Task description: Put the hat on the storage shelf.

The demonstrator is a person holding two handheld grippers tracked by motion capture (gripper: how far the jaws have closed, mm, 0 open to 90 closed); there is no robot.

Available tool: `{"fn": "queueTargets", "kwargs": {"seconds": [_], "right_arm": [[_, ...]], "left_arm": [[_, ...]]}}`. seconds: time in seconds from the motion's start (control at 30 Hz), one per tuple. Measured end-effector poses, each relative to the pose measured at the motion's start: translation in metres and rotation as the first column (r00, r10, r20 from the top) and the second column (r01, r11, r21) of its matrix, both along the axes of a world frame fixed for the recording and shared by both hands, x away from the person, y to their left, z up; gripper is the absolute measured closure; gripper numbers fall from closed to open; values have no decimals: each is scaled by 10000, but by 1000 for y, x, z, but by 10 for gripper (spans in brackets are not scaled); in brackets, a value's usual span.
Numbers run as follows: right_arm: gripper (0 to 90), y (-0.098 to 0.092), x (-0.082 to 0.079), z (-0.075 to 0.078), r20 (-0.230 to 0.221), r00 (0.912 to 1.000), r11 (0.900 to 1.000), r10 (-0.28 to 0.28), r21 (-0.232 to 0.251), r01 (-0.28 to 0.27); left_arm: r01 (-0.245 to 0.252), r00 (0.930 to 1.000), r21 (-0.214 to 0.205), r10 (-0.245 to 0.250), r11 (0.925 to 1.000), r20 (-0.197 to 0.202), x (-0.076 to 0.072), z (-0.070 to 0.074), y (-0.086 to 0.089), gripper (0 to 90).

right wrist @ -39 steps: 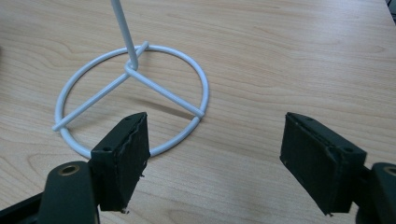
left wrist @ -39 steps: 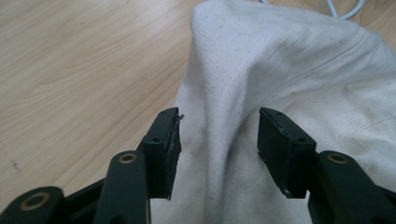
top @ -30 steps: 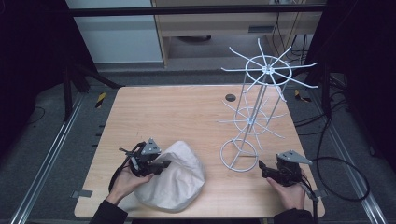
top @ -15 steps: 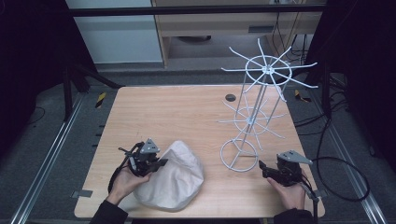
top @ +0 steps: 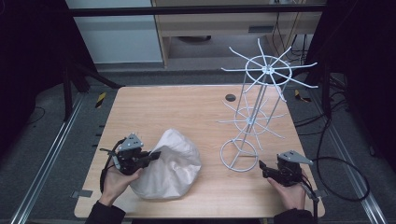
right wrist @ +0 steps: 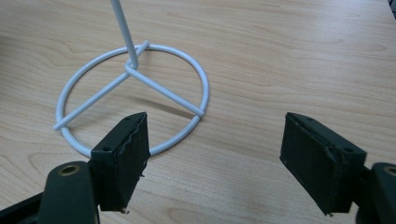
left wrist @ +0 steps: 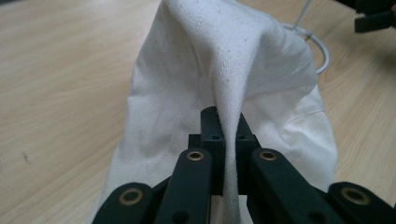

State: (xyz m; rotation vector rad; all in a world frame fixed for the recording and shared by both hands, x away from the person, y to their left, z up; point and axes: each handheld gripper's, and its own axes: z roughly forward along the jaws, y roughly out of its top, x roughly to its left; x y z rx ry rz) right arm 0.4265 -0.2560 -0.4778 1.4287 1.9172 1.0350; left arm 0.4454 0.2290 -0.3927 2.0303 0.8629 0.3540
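The left gripper [left wrist: 227, 135] pinches a fold of the white cloth [top: 170, 163] and lifts it into a peak near the front of the wooden table [top: 187, 109]. The right gripper [right wrist: 215, 163] has its jaws wide apart, holding nothing, just beside the round base of the white wire rack [top: 239, 155]

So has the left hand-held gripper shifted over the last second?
Yes, slightly. The left hand-held gripper, shut on the white cloth bag, has drawn back a little leftward, away from the wire rack's base ring, which stayed put.
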Motion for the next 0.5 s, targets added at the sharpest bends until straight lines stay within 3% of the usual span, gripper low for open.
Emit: {"fn": "queueTargets", "kwargs": {"seconds": [0.3,0.5], "right_arm": [[236,-2,-1,1,111,9999,10000,-44,20,44],[235,-1,-2,1,89,9999,10000,-52,80,51]], "left_arm": [[-450,9926,-1095,568,9930,1073,-15,24,14,882],[-593,9852,-1553,829,9861,1502,-21,32,17,882]]}}
